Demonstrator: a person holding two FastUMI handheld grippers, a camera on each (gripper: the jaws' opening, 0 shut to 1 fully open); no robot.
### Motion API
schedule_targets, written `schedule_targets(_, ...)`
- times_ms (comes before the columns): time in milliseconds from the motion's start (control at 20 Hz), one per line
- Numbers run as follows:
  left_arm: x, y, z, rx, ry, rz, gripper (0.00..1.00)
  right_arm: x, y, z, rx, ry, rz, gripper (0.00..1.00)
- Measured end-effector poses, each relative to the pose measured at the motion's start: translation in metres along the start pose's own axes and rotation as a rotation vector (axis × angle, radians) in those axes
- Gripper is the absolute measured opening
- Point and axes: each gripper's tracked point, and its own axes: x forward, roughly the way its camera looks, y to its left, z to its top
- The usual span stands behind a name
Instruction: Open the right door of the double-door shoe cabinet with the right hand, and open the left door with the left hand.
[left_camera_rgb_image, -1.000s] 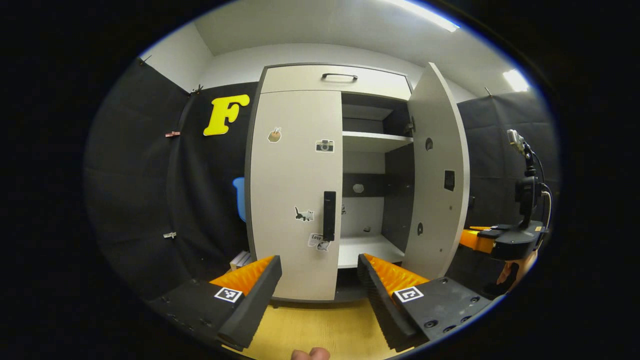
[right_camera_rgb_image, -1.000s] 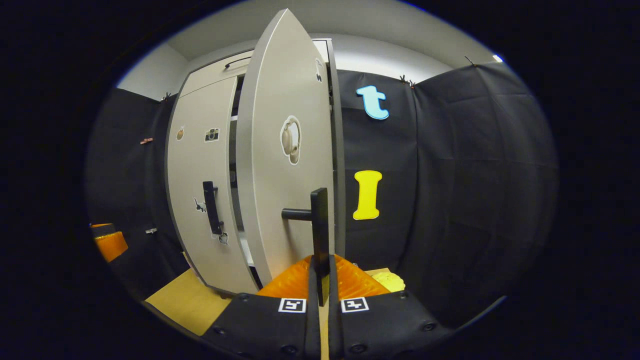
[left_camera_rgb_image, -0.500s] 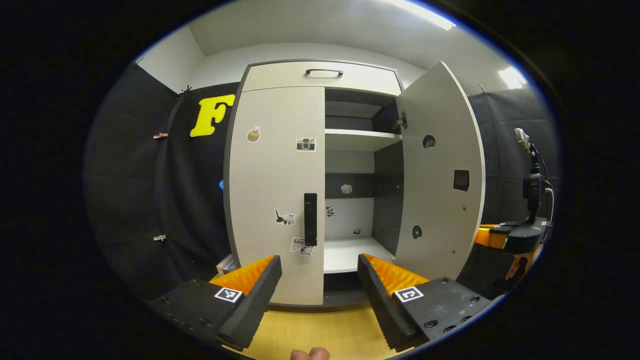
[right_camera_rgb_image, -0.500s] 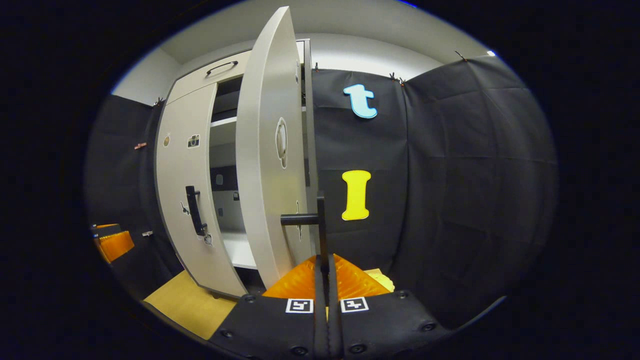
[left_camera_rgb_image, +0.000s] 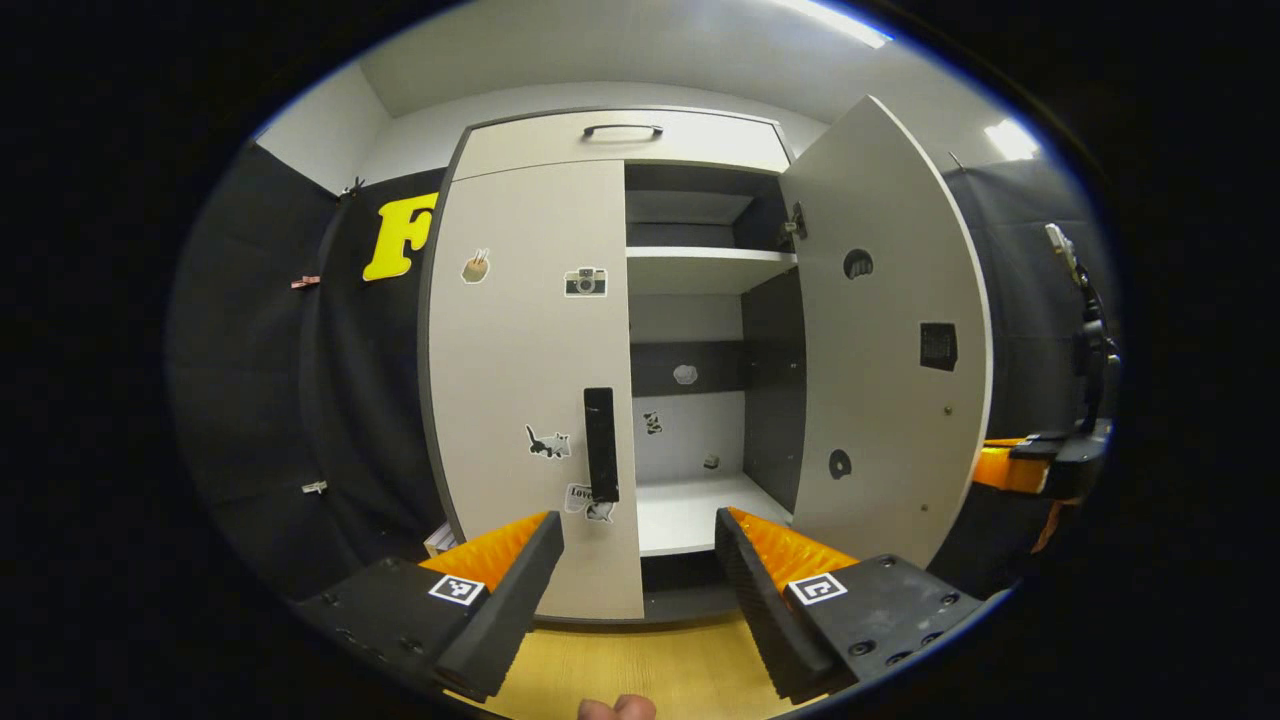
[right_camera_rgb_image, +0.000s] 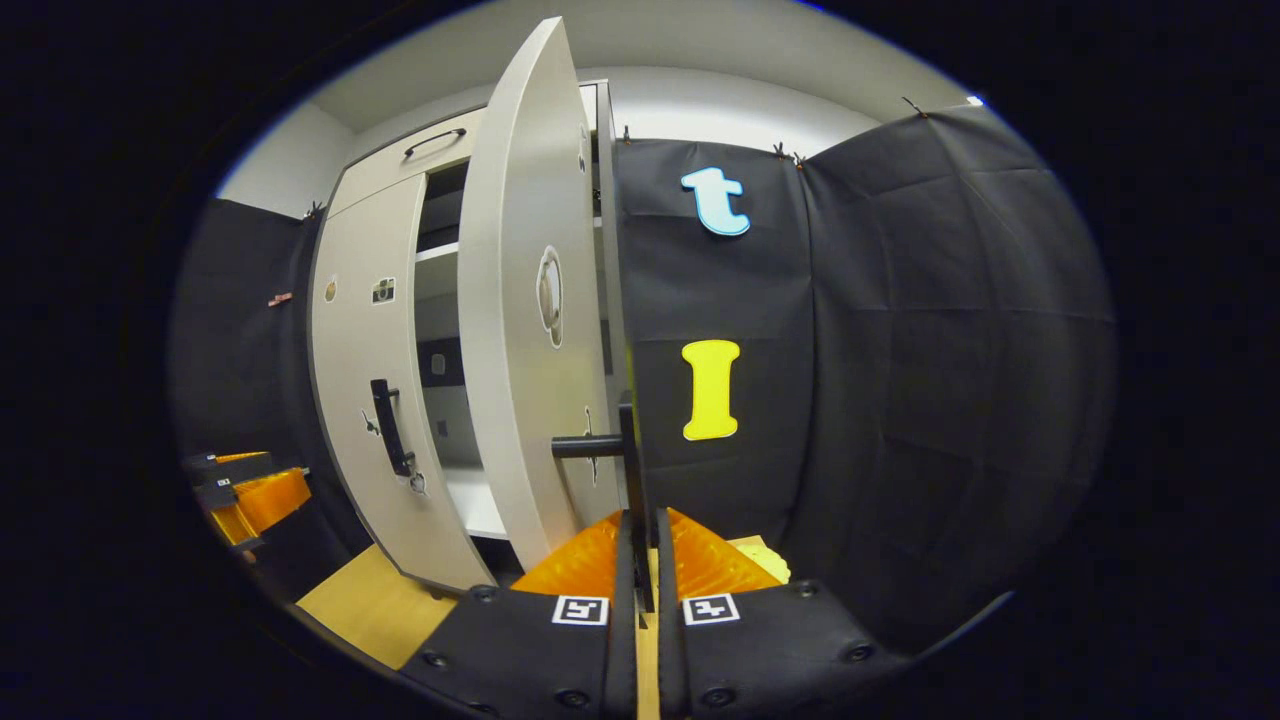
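Observation:
The pale grey shoe cabinet faces me in the left gripper view. Its left door (left_camera_rgb_image: 530, 380) is closed, with a dark vertical handle (left_camera_rgb_image: 600, 445) near the inner edge. My left gripper (left_camera_rgb_image: 637, 520) is open, a short way in front of that handle and not touching it. The right door (left_camera_rgb_image: 890, 340) stands swung wide open. In the right gripper view my right gripper (right_camera_rgb_image: 640, 520) is shut on the right door's handle (right_camera_rgb_image: 628, 470), with the right door (right_camera_rgb_image: 520, 330) edge-on to me. The left gripper (right_camera_rgb_image: 250, 495) appears low at the left there.
A drawer with a dark handle (left_camera_rgb_image: 622, 130) tops the cabinet. Inside are a white shelf (left_camera_rgb_image: 700, 265) and a white floor panel (left_camera_rgb_image: 690, 510). The wooden floor (left_camera_rgb_image: 650, 670) lies below. A pale yellow object (right_camera_rgb_image: 765, 560) lies by the black cloth wall. A camera stand (left_camera_rgb_image: 1085, 340) is far right.
The right door has swung wider open with my right gripper on its handle. My left gripper has drawn a little nearer the cabinet, and the left door's handle sits lower-left in its view.

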Motion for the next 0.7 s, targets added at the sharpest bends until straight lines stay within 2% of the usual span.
schedule_targets(50,0.008,0.002,0.000,0.002,-0.002,0.003,0.94,-0.006,0.000,0.004,0.001,-0.008,0.004,0.21)
schedule_targets(150,0.025,0.007,0.002,0.013,-0.007,0.015,0.94,-0.016,0.000,0.011,-0.004,-0.025,0.009,0.31)
schedule_targets(200,0.034,0.010,0.002,0.023,-0.008,0.025,0.94,-0.020,0.001,0.013,-0.005,-0.028,0.014,0.31)
schedule_targets(250,0.043,0.014,0.002,0.030,-0.009,0.034,0.95,-0.024,-0.001,0.014,-0.006,-0.030,0.011,0.47)
schedule_targets(300,0.052,0.016,0.003,0.030,-0.011,0.039,0.94,-0.031,-0.002,0.016,-0.001,-0.031,0.011,0.44)
schedule_targets(350,0.059,0.018,0.001,0.022,-0.009,0.042,0.92,-0.036,-0.003,0.017,0.004,-0.033,0.007,0.49)
schedule_targets(400,0.068,0.020,0.002,0.014,-0.010,0.044,0.94,-0.040,-0.004,0.018,0.006,-0.038,0.008,0.57)
schedule_targets(500,0.085,0.025,0.002,0.005,0.001,0.044,0.92,-0.047,-0.011,0.017,0.004,-0.041,-0.018,0.83)
schedule_targets(550,0.092,0.025,0.000,0.006,0.007,0.040,0.94,-0.052,-0.012,0.018,0.009,-0.045,-0.022,0.97)
schedule_targets(700,0.112,0.033,0.003,0.022,-0.007,0.051,0.94,-0.062,-0.012,0.016,0.032,-0.045,-0.027,0.96)
